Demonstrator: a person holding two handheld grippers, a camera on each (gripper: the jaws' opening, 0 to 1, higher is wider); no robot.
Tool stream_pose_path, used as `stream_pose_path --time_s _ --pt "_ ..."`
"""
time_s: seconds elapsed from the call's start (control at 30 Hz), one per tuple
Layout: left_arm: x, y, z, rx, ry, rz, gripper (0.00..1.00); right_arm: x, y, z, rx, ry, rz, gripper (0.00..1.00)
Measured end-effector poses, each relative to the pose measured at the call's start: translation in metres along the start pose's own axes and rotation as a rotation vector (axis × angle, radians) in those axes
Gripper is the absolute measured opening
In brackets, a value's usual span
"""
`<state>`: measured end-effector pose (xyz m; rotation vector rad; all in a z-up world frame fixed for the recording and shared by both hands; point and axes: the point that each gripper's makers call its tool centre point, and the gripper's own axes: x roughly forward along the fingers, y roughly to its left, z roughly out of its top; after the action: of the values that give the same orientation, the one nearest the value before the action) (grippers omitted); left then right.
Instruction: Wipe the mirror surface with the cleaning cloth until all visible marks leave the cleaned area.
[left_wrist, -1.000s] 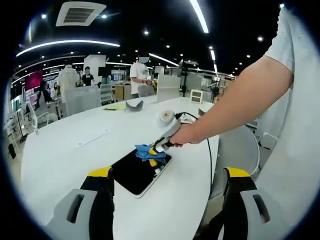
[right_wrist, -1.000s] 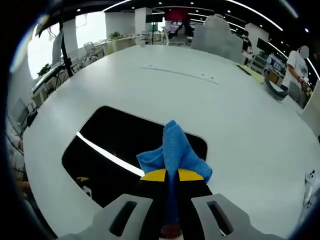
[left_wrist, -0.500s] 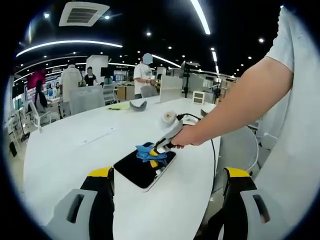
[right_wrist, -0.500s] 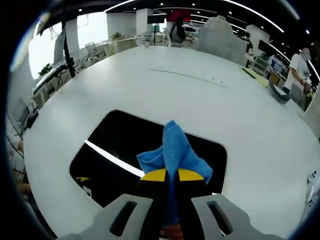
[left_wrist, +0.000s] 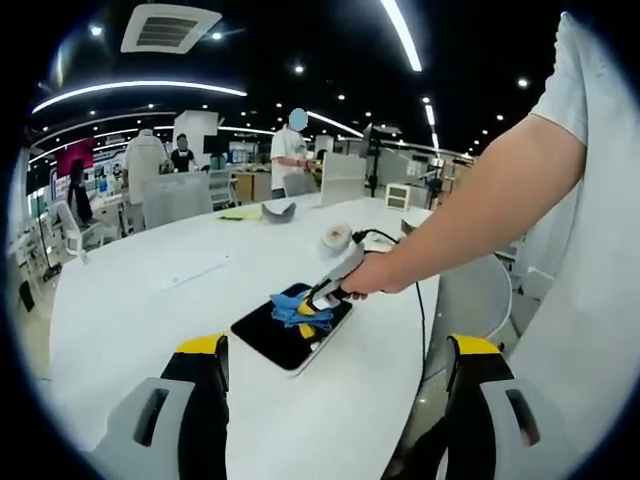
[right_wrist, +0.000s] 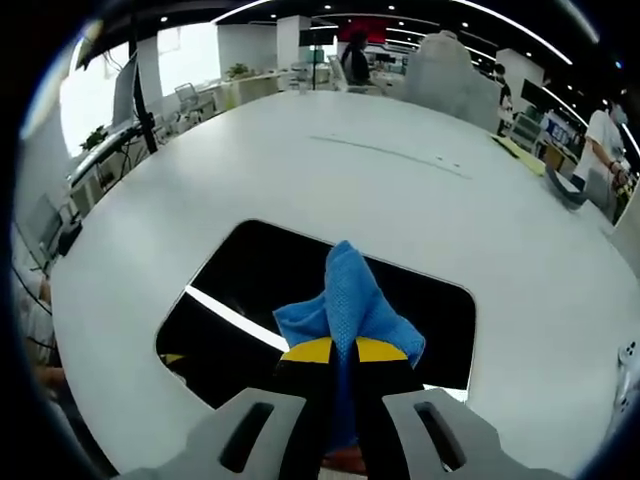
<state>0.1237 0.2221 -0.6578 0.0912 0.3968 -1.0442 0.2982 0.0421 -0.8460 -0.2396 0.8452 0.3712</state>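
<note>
A dark rectangular mirror (left_wrist: 275, 335) (right_wrist: 240, 290) with rounded corners lies flat on the white table (left_wrist: 130, 300) (right_wrist: 330, 180). My right gripper (right_wrist: 340, 352) (left_wrist: 312, 305) is shut on a blue cleaning cloth (right_wrist: 348, 300) (left_wrist: 290, 308), which rests on the mirror's near part. A bright ceiling light streak reflects across the glass. My left gripper (left_wrist: 335, 350) stands open above the table's near edge, well short of the mirror, with nothing between its jaws. A person's bare arm (left_wrist: 480, 215) reaches in from the right holding the right gripper.
A roll of tape (left_wrist: 335, 235) and a black cable (left_wrist: 415, 300) lie beyond the mirror. A dark curved object (left_wrist: 278, 211) (right_wrist: 555, 185) and yellow paper (left_wrist: 235, 212) sit at the table's far side. People stand (left_wrist: 293, 160) among desks in the background. A grey chair (left_wrist: 470, 295) stands at right.
Both views have shifted slightly. In the right gripper view the mirror sits further right and more of it shows. The cloth stays clamped in the right gripper; the left gripper stays open.
</note>
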Motion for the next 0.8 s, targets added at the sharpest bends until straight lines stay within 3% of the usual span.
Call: stream_pose_path --time_s 0.8 --pt "0.0 -0.004 -0.004 0.022 0.037 -0.014 0.9 0.0 0.033 0.004 0.011 -0.066 0.054 0.01"
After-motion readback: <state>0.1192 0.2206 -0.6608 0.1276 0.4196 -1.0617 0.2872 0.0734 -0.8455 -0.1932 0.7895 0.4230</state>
